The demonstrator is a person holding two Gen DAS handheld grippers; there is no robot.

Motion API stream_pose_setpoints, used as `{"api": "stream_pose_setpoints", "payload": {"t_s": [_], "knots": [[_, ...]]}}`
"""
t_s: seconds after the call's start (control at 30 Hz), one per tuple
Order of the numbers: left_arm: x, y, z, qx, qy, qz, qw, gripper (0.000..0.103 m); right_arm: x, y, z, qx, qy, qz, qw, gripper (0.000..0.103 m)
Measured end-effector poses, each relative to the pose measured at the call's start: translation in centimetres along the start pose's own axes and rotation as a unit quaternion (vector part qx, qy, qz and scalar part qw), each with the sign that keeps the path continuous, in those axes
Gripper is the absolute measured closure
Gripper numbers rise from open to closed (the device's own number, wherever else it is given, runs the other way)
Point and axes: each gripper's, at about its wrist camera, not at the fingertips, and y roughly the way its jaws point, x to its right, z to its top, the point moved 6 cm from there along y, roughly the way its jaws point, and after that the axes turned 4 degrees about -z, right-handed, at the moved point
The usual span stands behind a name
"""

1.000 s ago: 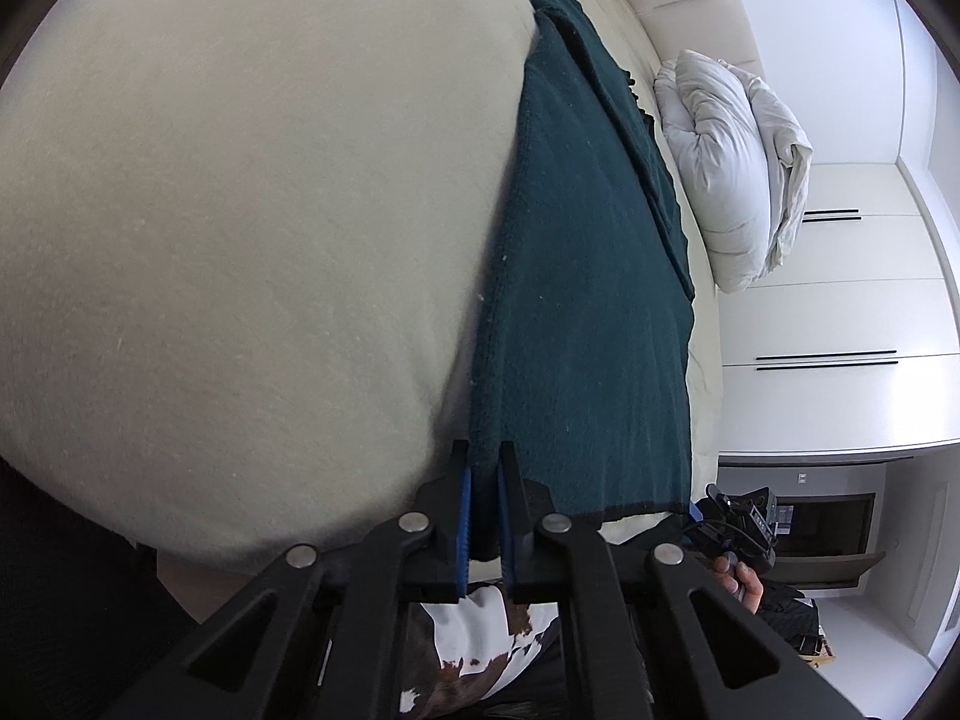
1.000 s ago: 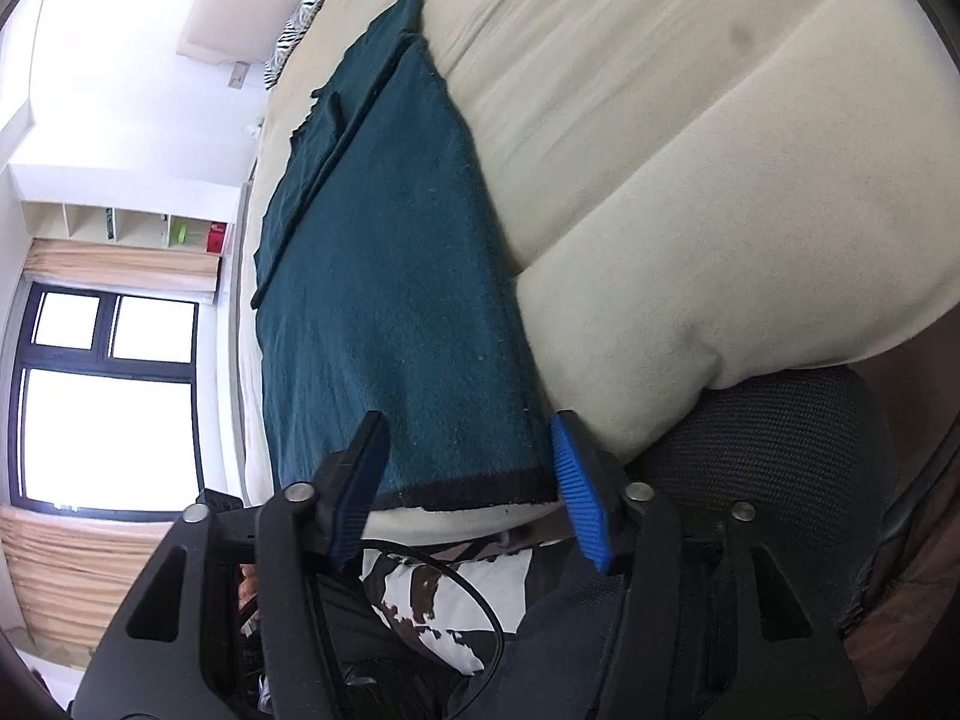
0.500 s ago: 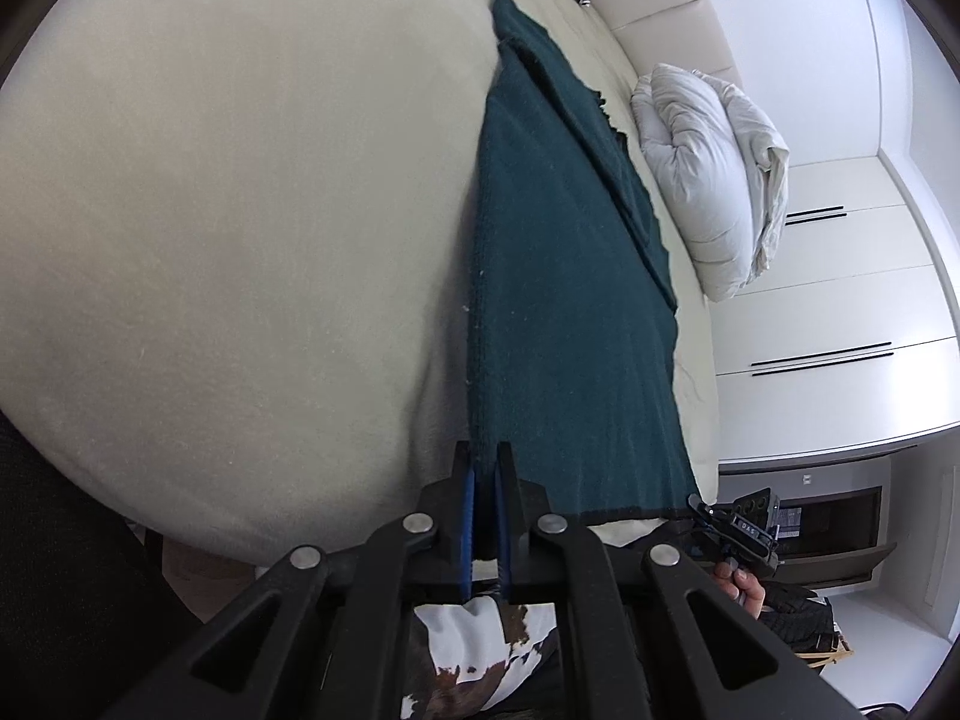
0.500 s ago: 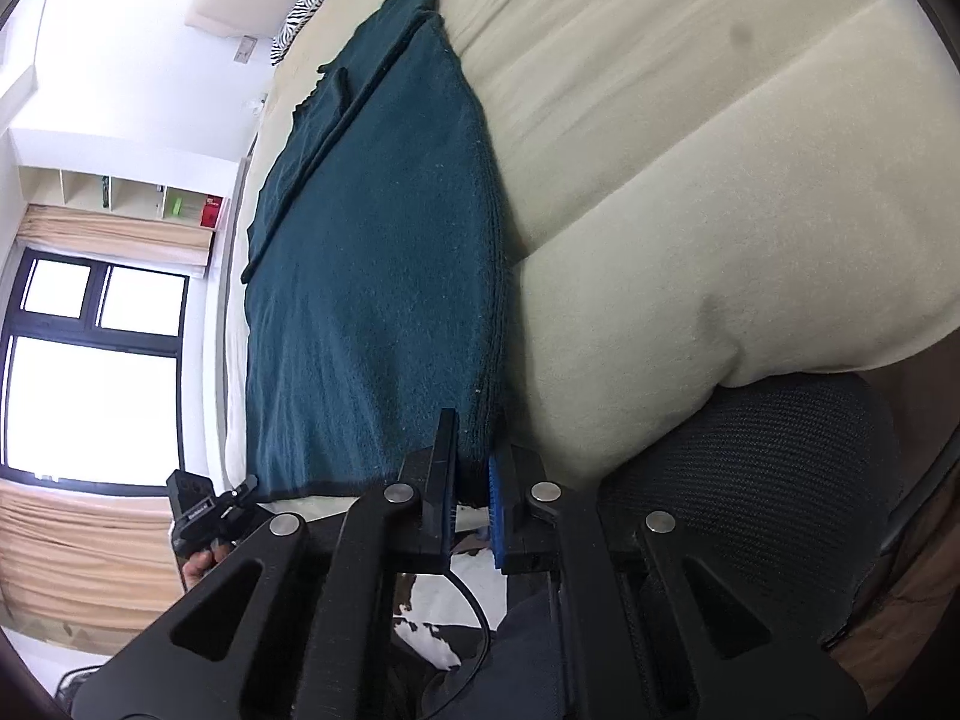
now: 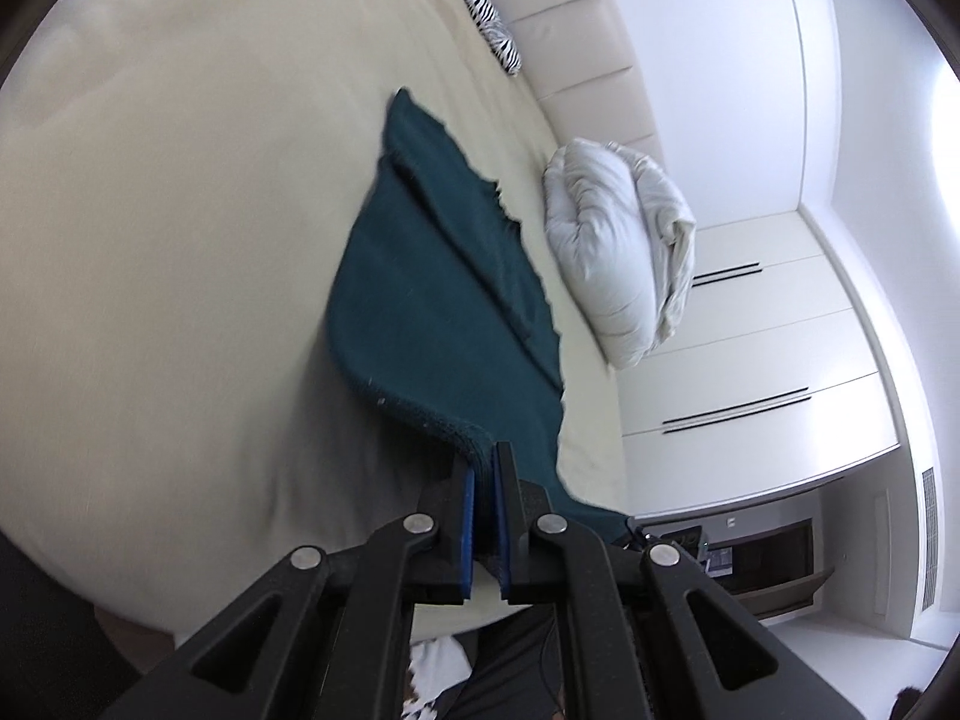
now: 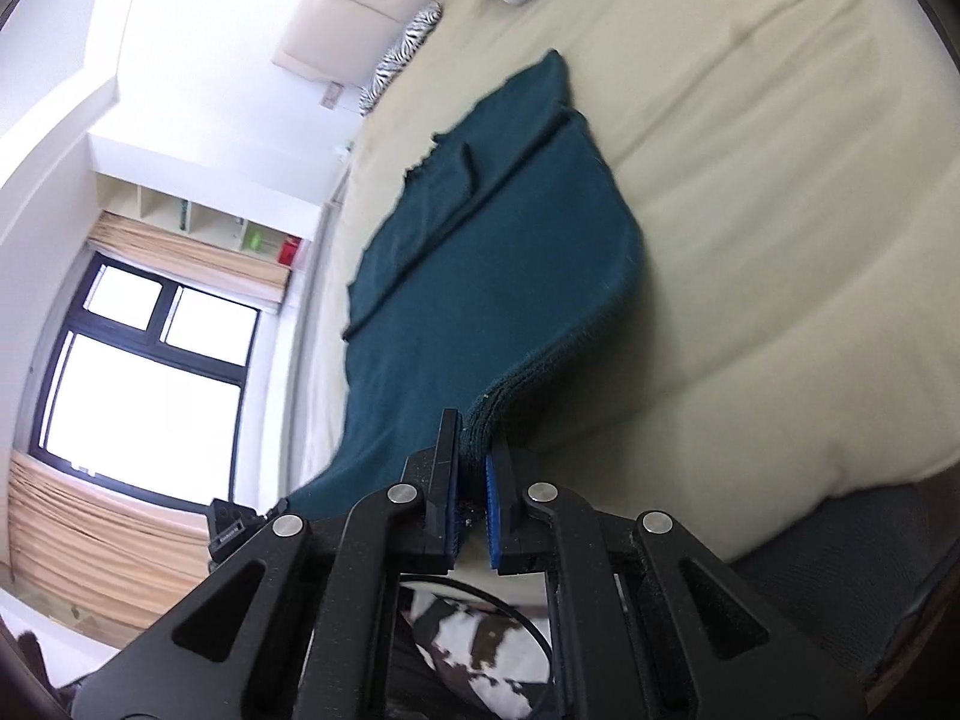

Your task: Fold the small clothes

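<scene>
Both clamped on near corners of teal garment (image 5: 438, 300): left gripper (image 5: 485, 468), right gripper (image 6: 474, 450), lifting its edge off cream bed (image 5: 180, 240).

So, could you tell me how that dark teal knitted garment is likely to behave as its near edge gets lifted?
The dark teal knitted garment looks floppy: it curves and sags between the left gripper and right gripper. Its far part lies flat on the cream bed, so it will probably drape and fold over rather than hold shape.
</scene>
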Motion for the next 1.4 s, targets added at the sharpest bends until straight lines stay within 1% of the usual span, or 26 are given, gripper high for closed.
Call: {"api": "stream_pose_setpoints", "payload": {"t_s": [0.17, 0.3, 0.43, 0.57, 0.63, 0.73, 0.93, 1.1, 1.27, 1.33, 1.37, 1.4], "knots": [[2.0, 1.4, 3.8, 0.025, -0.001, -0.023, 0.9994, 0.097, -1.6, 1.0, 3.6, 0.028, 0.009, 0.024, 0.999, 0.097], [2.3, 3.0, 7.4, 0.043, -0.011, -0.035, 0.9984, 0.097, -3.0, 2.3, 7.6, 0.049, 0.012, 0.047, 0.998, 0.097], [2.6, 5.2, 11.7, 0.06, -0.02, -0.042, 0.9971, 0.097, -3.8, 4.1, 12.0, 0.06, 0.011, 0.044, 0.997, 0.097], [2.9, 8.0, 16.1, 0.068, -0.022, -0.04, 0.9966, 0.097, -4.0, 6.4, 17.2, 0.087, 0.024, 0.037, 0.995, 0.097], [3.0, 9.4, 18.3, 0.071, -0.014, -0.031, 0.9969, 0.097, -3.8, 7.5, 19.8, 0.104, 0.03, 0.033, 0.994, 0.097], [2.8, 11.6, 21.0, 0.073, -0.01, -0.016, 0.9971, 0.097, -3.5, 9.9, 23.7, 0.119, 0.037, 0.024, 0.992, 0.097], [0.8, 15.9, 25.8, 0.081, -0.014, 0.016, 0.9965, 0.097, -3.0, 15.1, 28.9, 0.122, 0.029, -0.014, 0.992, 0.097], [-1.4, 19.6, 28.7, 0.075, -0.022, 0.041, 0.9961, 0.097, -1.4, 18.7, 31.8, 0.124, 0.045, -0.034, 0.991, 0.097], [-3.0, 22.4, 30.7, 0.067, -0.014, 0.073, 0.995, 0.097, 0.3, 22.2, 34.5, 0.123, 0.055, -0.064, 0.989, 0.097], [-4.1, 23.5, 31.3, 0.059, -0.025, 0.081, 0.9946, 0.096, 1.0, 23.4, 35.3, 0.12, 0.059, -0.074, 0.988, 0.097], [-4.8, 24.0, 31.6, 0.057, -0.029, 0.089, 0.994, 0.096, 1.6, 24.1, 35.6, 0.114, 0.063, -0.081, 0.988, 0.094], [-5.4, 24.2, 31.8, 0.058, -0.033, 0.101, 0.9927, 0.095, 2.1, 24.6, 35.9, 0.114, 0.065, -0.089, 0.987, 0.094]]}}
